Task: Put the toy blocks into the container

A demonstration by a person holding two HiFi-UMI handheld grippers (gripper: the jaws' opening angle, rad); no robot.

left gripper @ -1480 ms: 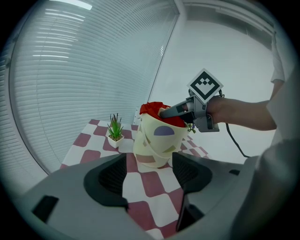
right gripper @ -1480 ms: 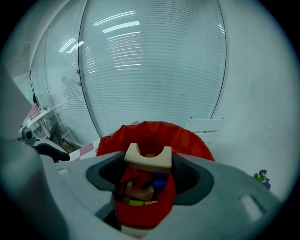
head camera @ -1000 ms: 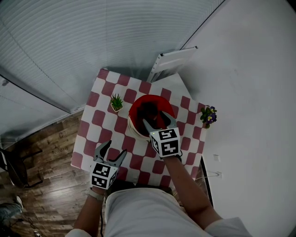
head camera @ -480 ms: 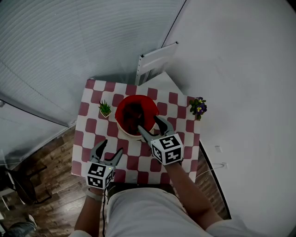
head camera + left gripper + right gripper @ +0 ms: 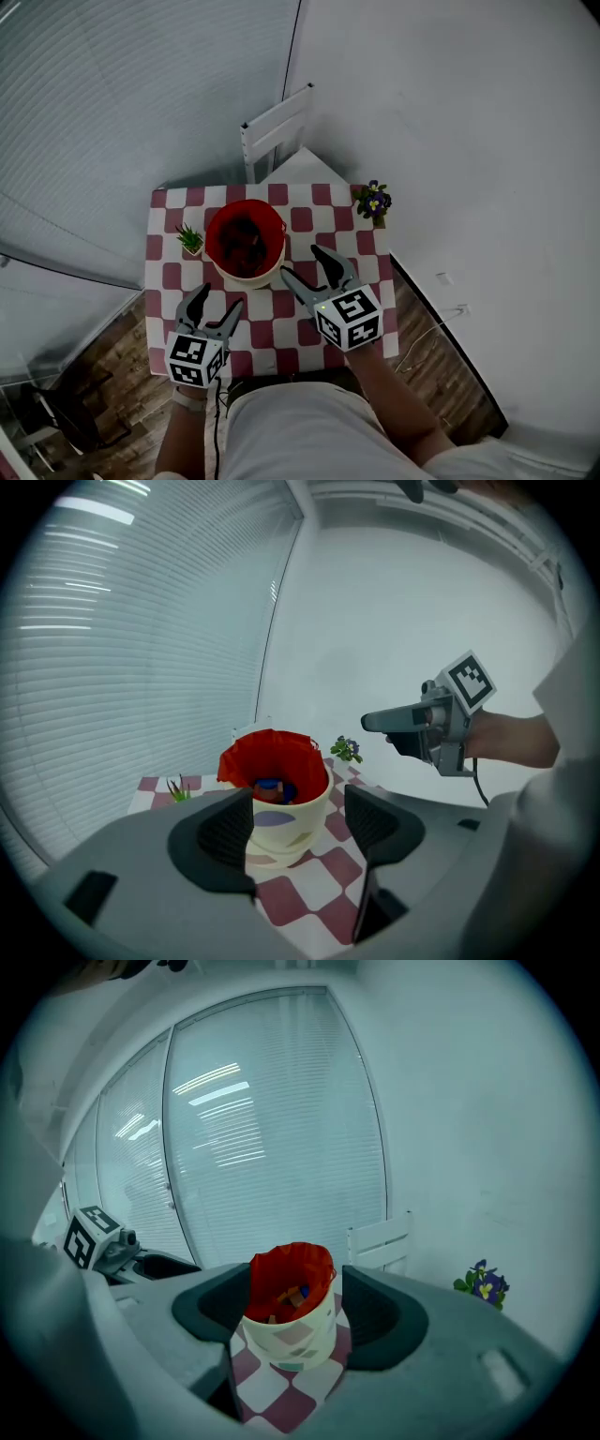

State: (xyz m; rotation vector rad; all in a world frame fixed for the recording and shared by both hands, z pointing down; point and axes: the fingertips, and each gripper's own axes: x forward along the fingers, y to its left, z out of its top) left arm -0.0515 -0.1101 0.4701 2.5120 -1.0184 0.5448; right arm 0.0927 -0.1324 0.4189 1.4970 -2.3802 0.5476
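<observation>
A cream container with a red liner (image 5: 245,242) (image 5: 274,799) (image 5: 289,1314) stands on the red-and-white checked table (image 5: 295,307). Toy blocks (image 5: 270,789) (image 5: 291,1296), blue and orange among them, lie inside it. My left gripper (image 5: 208,307) (image 5: 298,829) hovers open near the table's front left, empty, short of the container. Over the front right my right gripper (image 5: 312,266) (image 5: 298,1309) is held open and empty, a little back from the container's rim. In the left gripper view the right gripper (image 5: 380,724) shows raised at the right.
A small green plant (image 5: 190,240) (image 5: 175,787) sits left of the container. A pot of purple flowers (image 5: 374,201) (image 5: 482,1284) stands at the table's far right corner. A white chair (image 5: 274,133) (image 5: 380,1237) stands behind the table, by the blinds. Wooden floor lies to the left.
Both grippers have drawn back from the container toward me and risen; the right one was over the container's rim and now is clear of it. The head view has shifted.
</observation>
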